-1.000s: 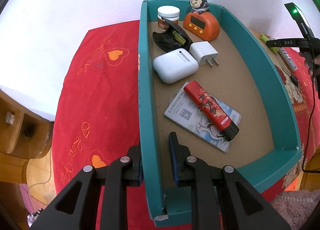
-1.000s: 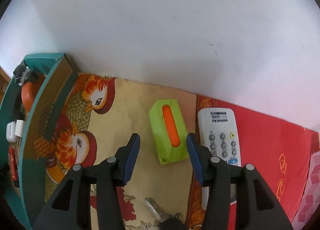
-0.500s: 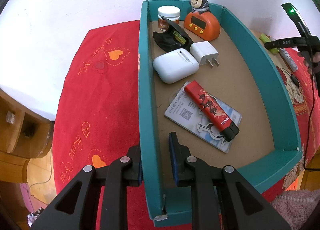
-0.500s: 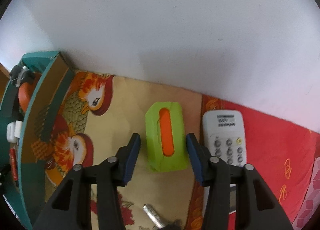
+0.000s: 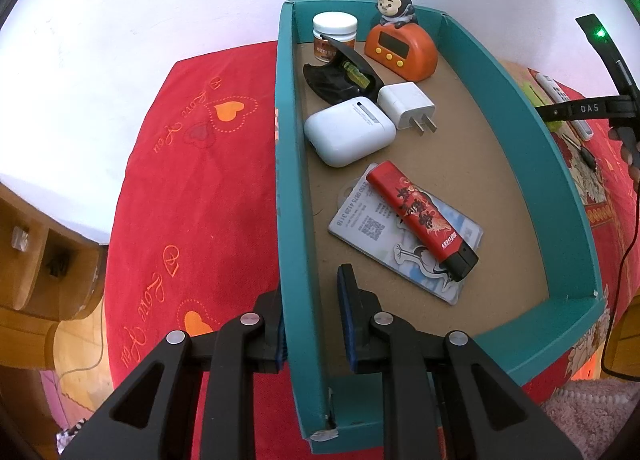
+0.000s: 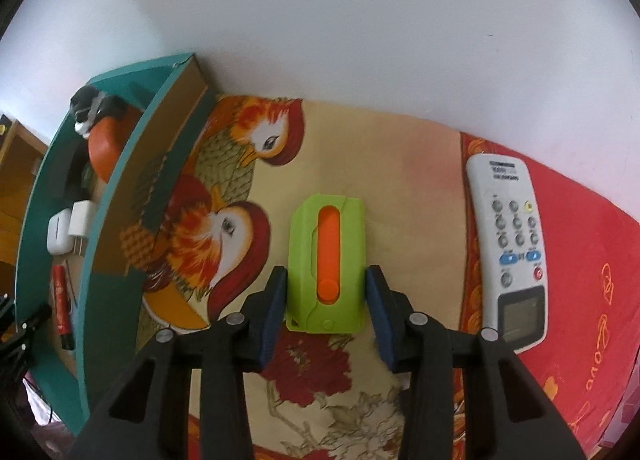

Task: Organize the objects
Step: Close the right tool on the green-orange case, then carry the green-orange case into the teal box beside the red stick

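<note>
**Right claw astride the green cutter; left claw holds the box wall**

Your table [image 6: 580,360] carries a red and floral cloth, with the teal box [image 5: 568,164] against the wall. Your left claw [image 5: 310,316] is clamped on that box's near side wall, one pad outside, one inside. The white remote [image 6: 510,244] lies just right of your working area. Your right claw [image 6: 325,308] is the nearer one to the green cutter [image 6: 352,244]. The cutter lies flat on the cloth, its long axis running straight away from the claw, its near end between the pads. The pads sit at both long edges; judged as gripped. The box lies to the left.
</note>
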`<state>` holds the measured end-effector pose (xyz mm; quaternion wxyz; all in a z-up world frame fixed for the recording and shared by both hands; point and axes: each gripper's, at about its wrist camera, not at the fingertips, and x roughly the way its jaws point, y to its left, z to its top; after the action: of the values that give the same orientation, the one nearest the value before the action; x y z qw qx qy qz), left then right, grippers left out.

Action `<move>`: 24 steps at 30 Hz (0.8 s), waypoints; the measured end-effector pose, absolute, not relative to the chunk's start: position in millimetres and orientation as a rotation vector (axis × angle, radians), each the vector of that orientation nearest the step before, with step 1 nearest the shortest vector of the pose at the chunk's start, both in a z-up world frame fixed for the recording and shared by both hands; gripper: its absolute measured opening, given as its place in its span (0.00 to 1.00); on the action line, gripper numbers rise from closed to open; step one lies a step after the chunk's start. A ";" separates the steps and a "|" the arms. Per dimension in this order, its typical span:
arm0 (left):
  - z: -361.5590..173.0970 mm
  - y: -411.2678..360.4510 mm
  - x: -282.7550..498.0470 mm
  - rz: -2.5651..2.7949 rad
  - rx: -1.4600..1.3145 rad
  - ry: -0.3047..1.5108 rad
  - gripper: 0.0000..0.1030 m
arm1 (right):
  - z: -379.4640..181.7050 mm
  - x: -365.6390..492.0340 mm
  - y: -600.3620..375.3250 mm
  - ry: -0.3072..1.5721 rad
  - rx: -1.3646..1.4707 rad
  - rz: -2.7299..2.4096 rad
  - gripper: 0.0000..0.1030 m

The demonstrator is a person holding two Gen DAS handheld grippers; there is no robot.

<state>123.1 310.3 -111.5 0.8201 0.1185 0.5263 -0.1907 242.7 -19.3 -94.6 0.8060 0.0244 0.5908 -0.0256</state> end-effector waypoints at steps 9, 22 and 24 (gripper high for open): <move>-111.2 310.7 123.0 -0.410 0.252 1.120 0.20 | -95.2 251.4 -6.9 1.254 0.044 -0.072 0.41; -111.3 310.6 122.9 -0.409 0.252 1.120 0.20 | -95.5 235.5 -5.7 1.242 0.109 -0.103 0.37; -111.2 310.5 123.1 -0.410 0.253 1.119 0.20 | -95.0 231.9 -7.7 1.238 0.149 -0.092 0.37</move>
<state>123.1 310.5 -111.2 0.8200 0.1189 0.5257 -0.1923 231.9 -7.7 -95.0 0.8108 0.0698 0.5795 -0.0432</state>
